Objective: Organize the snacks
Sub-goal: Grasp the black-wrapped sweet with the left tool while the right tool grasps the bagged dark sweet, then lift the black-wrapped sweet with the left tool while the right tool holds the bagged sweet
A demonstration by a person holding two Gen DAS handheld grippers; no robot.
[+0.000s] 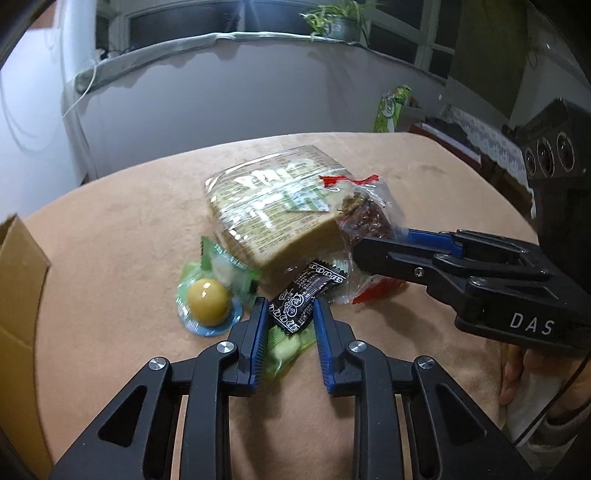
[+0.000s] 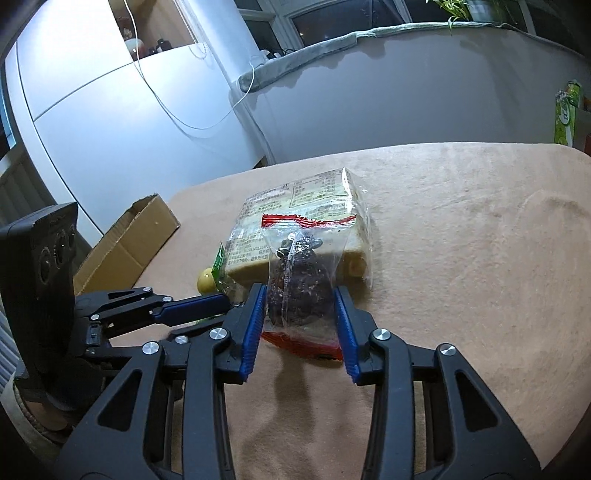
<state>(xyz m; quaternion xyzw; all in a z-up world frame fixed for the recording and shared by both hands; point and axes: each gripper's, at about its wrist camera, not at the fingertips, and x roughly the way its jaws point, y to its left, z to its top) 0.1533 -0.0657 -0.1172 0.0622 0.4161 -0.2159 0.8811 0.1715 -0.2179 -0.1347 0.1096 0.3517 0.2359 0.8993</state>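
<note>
While spread, right claw seemingly brackets dark-snack bag.

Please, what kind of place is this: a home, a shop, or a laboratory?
Most likely a home, perhaps a living room. The snacks lie on a surface under a peach cloth, a potted plant stands on the window sill, and a cardboard box sits at the side.

Legible marking — white letters "DAS" on the black body of the right gripper. Print on the bread package and black sachet — present, not readable.
</note>
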